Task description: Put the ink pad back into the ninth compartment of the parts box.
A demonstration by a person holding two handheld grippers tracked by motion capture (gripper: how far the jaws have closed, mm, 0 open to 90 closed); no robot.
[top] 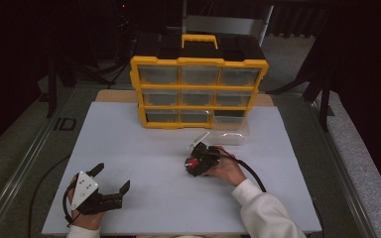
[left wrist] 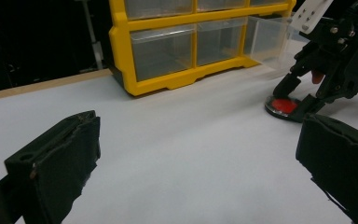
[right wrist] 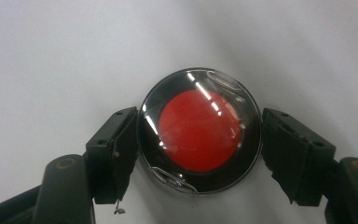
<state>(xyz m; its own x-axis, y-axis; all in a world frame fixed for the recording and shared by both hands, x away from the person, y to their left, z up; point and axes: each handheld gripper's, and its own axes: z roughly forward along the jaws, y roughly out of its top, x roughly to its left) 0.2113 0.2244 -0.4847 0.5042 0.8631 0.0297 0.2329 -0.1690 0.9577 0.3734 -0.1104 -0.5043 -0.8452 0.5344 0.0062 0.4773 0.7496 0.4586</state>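
Observation:
A round black disc with a red centre under a clear domed cover lies flat on the white table board. My right gripper points down over it, and its two black pads touch the disc's rim on opposite sides. The high view places this gripper and the disc right of the table's middle. The left gripper view also catches the disc under that gripper. My left gripper rests near the front left edge, jaws wide apart, nothing between them.
A yellow and black drawer organizer with clear drawers stands at the back of the board. Its bottom right drawer is pulled out toward the right gripper. Metal rails and dark floor run along both sides of the board.

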